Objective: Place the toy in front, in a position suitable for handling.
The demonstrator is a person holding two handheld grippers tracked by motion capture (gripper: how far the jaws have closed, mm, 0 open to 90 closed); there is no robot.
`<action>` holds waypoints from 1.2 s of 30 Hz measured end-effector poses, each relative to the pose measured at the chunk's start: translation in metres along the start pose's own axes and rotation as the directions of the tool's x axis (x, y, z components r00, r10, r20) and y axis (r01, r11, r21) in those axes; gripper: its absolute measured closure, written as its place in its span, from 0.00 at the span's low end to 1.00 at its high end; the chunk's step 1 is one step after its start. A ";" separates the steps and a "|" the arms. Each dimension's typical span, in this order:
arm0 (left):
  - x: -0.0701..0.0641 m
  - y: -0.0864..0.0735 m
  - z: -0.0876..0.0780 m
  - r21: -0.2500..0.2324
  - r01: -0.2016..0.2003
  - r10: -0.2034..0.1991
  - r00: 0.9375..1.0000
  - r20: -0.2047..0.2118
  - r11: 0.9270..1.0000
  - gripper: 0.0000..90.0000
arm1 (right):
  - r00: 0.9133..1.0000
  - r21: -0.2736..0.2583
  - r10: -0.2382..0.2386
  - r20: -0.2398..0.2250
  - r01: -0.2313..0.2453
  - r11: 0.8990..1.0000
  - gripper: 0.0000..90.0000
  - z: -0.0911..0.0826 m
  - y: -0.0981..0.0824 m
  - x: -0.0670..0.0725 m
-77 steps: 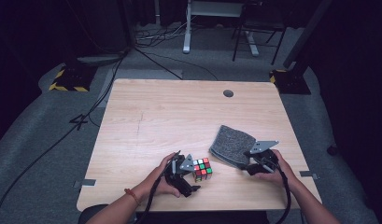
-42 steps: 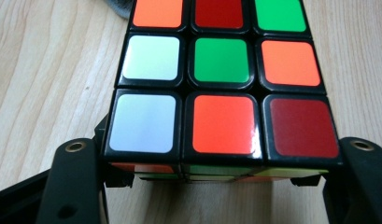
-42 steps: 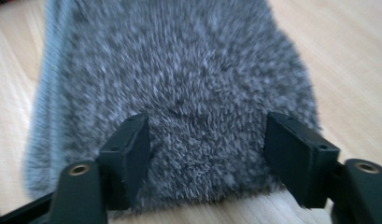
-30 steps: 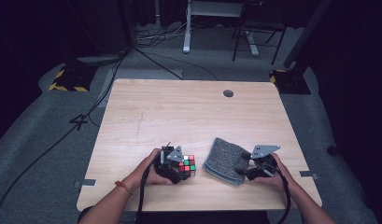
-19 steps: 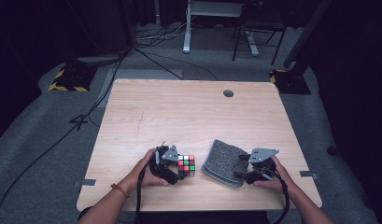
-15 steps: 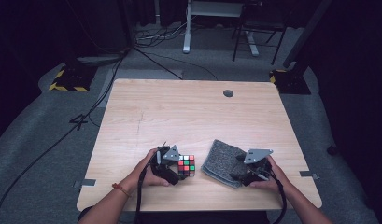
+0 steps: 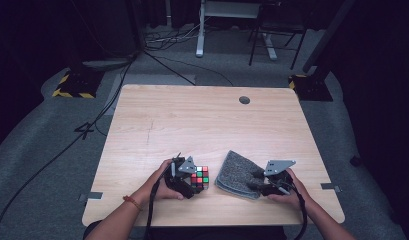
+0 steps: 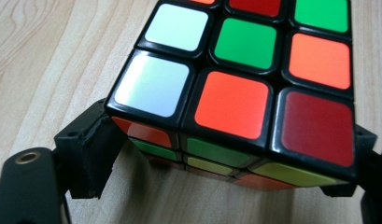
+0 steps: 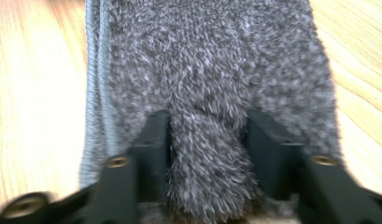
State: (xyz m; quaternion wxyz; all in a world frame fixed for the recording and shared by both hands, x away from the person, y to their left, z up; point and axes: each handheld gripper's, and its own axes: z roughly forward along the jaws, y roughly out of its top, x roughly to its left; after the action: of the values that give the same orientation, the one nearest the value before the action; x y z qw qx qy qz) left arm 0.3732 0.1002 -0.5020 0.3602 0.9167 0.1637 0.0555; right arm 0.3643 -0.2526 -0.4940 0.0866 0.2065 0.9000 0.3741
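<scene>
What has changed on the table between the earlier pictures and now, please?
The grey cloth slid toward the near edge and a little left. The right gripper has just been closing and now pinches a fold of it. The left gripper moved the Rubik's cube slightly left; its jaws, just opening, flank the cube, which rests on the table. Everything else stayed put.

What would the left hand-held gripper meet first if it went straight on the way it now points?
The puzzle cube: it already sits between the jaws of the left hand-held gripper, whose jaws have just been opening. Beyond the cube, in the high view, lies the grey cloth, though the exact line is uncertain.
</scene>
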 end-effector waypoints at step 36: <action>-0.002 0.013 0.005 0.000 -0.017 0.017 1.000 0.017 1.000 0.37 | 0.999 -0.077 -0.019 0.047 0.023 0.997 0.87 -0.015 0.005 -0.016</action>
State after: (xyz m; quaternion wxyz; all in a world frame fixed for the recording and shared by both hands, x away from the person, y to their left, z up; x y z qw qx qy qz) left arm 0.3763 0.0873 -0.4965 0.3610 0.9185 0.1531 0.0508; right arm 0.3761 -0.2659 -0.4798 0.1195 0.2020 0.8846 0.4030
